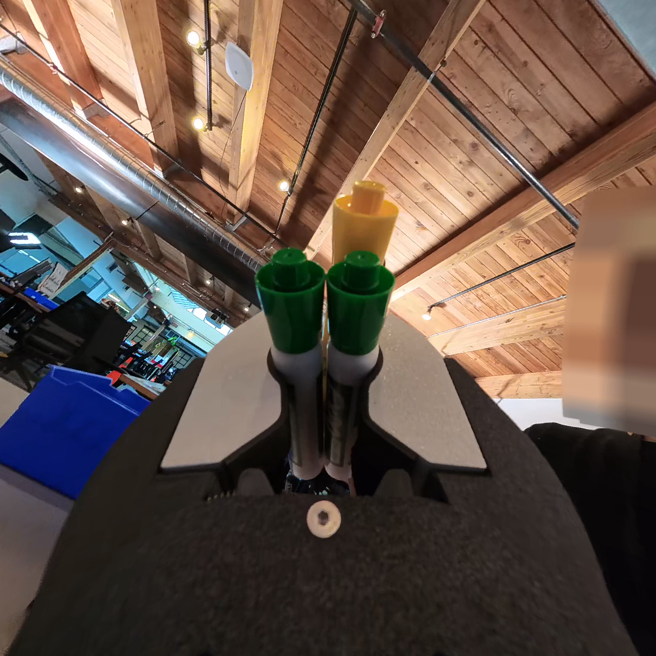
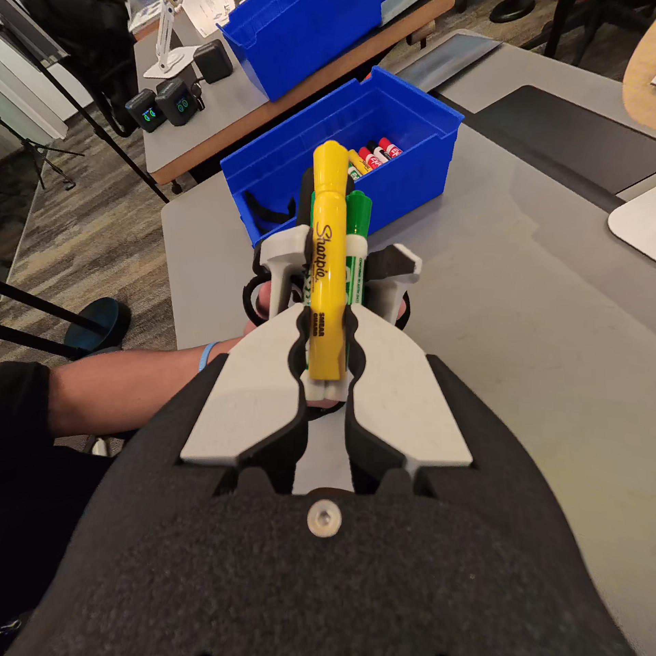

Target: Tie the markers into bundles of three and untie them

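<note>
Two green-capped markers and a yellow highlighter stand together as a bundle. My left gripper points up toward the ceiling and is shut on the bundle just below the caps. In the right wrist view the yellow highlighter lies on top, with a green marker beside it. My right gripper is shut on the bundle's lower end, over the grey table. The left gripper holds the same bundle farther along. I cannot see a band around the markers.
A blue bin just beyond the grippers holds several loose markers and black bands. A second blue bin and small black devices sit on the far table. A person's forearm reaches in from the left. The tips of one gripper are about 4 cm away from the tips of the other.
</note>
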{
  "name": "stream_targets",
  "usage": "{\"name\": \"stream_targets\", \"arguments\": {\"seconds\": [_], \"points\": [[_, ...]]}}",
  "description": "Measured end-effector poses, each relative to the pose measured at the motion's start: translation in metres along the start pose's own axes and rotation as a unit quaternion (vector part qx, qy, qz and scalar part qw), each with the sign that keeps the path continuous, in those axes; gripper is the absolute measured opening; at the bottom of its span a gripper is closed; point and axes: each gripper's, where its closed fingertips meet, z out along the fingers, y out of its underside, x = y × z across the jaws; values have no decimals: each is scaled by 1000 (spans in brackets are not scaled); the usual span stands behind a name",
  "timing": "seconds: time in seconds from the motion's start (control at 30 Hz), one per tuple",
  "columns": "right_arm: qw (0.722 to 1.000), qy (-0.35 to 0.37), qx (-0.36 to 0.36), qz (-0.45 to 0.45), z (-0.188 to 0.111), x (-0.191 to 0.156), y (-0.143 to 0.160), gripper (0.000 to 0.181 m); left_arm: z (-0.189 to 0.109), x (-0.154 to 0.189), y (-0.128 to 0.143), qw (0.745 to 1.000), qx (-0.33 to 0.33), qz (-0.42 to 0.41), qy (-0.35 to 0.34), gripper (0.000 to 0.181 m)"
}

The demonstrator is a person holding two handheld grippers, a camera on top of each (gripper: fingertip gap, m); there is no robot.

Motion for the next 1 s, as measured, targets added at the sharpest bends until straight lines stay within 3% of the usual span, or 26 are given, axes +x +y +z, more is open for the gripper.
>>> {"name": "stream_targets", "arguments": {"seconds": [0.17,0.33,0.57,0.77,0.83,1.0], "points": [[1000,1,3,7,3,4,4,18,-4,-10,3,999,-23,-3,-35,42],[999,4,36,9,0,14,17,18,-10,-16,12,991,-102,16,-83,41],[993,-11,109,54,-22,25,54,18,-34,-27,30,936,-279,108,-187,42],[993,-31,101,59,-41,19,99,19,-50,-22,32,927,-303,84,-206,42],[994,-22,97,55,-44,18,113,19,-60,-31,39,907,-334,94,-239,42],[990,-14,132,35,-58,16,120,18,-90,-46,62,815,-464,171,-303,42]]}}
